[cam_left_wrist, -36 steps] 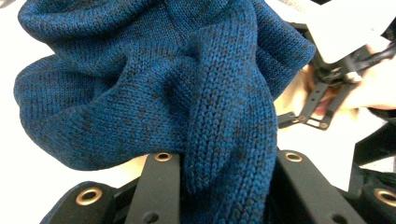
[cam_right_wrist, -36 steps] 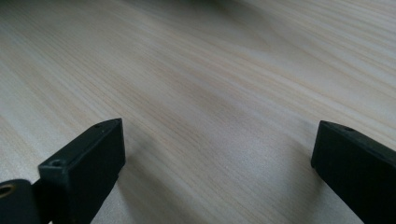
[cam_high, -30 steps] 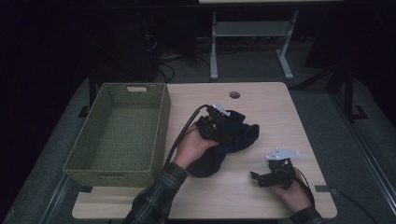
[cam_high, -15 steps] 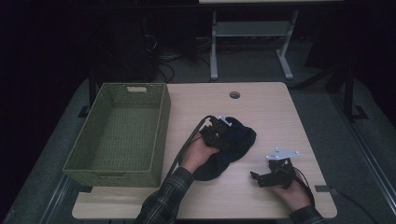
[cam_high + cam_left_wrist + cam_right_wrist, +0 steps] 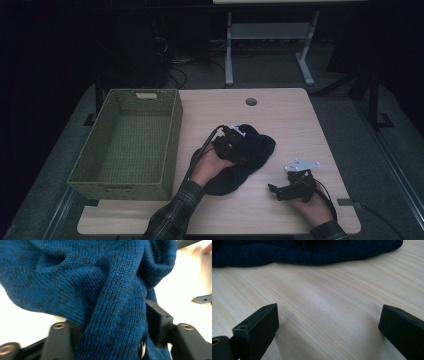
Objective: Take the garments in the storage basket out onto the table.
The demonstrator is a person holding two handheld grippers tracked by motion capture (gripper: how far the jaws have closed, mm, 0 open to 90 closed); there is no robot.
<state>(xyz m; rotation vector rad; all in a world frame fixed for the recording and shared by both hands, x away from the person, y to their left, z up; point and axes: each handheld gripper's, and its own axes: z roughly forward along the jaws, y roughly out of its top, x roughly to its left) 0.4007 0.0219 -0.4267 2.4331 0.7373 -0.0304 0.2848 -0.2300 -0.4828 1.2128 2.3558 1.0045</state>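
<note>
Left gripper (image 5: 234, 145) lowered onto sweater (image 5: 250, 150), jaws just opening.

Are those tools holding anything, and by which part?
Left tool has just been opening its jaws, with a fold of the blue knitted cloth loose between them; right tool holds nothing.

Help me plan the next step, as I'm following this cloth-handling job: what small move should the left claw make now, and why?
Probably lift the left claw straight up off the blue knit cloth. Its jaws have just been opening, with a fold of knit between them, and the cloth lies bunched on the table, so backing out cleanly avoids dragging it.
</note>
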